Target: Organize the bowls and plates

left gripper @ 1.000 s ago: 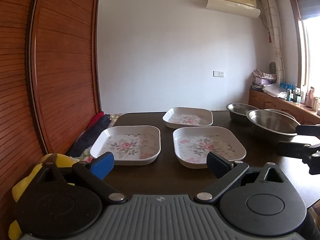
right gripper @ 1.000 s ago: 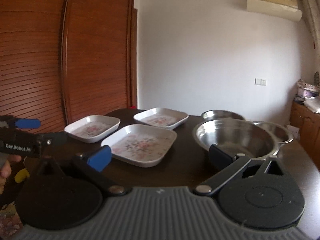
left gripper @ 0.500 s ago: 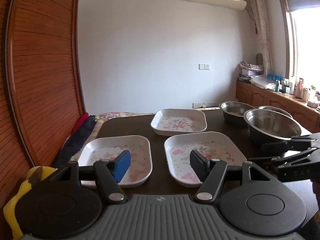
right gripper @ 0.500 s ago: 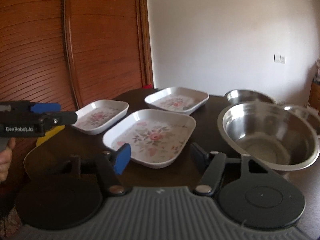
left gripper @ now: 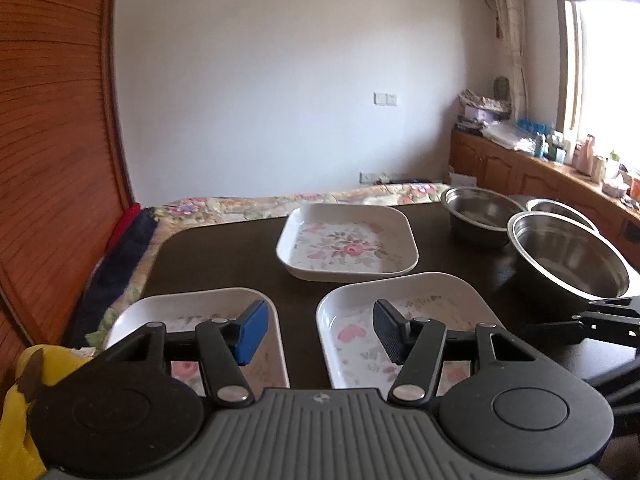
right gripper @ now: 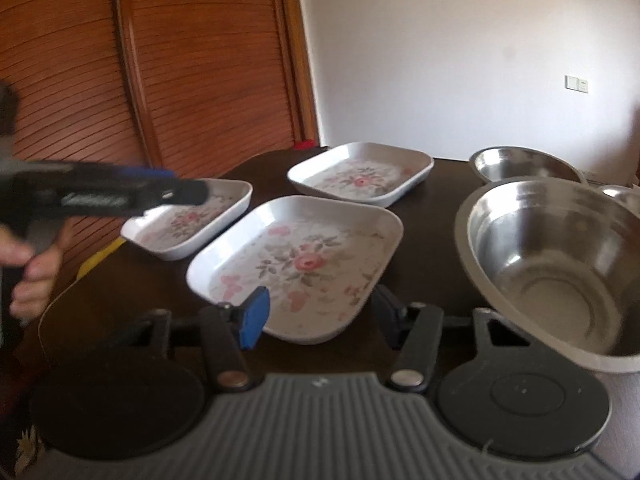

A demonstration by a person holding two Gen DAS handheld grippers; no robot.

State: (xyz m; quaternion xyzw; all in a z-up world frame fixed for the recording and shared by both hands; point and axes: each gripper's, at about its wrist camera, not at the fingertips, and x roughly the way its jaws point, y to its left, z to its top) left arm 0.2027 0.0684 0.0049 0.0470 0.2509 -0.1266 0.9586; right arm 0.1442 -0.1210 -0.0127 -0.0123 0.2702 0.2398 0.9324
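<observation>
A dark table (left gripper: 224,256) is seen carrying three white floral square plates and three steel bowls. The largest steel bowl (right gripper: 560,264) is placed at the near right, with a mid-sized bowl (left gripper: 482,214) set behind it toward the far right and a third bowl (left gripper: 560,210) only partly shown beyond the large one. The near middle plate (right gripper: 300,260) is located just left of the large bowl; the near left plate (left gripper: 192,312) lies beside it, apart by a narrow strip of table, and the far plate (left gripper: 346,242) is set behind the two. The left gripper (left gripper: 316,332) is held above the gap between the two near plates, its fingers spread apart with nothing between them. The right gripper (right gripper: 320,312) is held over the near edge of the middle plate, its fingers likewise parted and nothing gripped, though the view is blurred
</observation>
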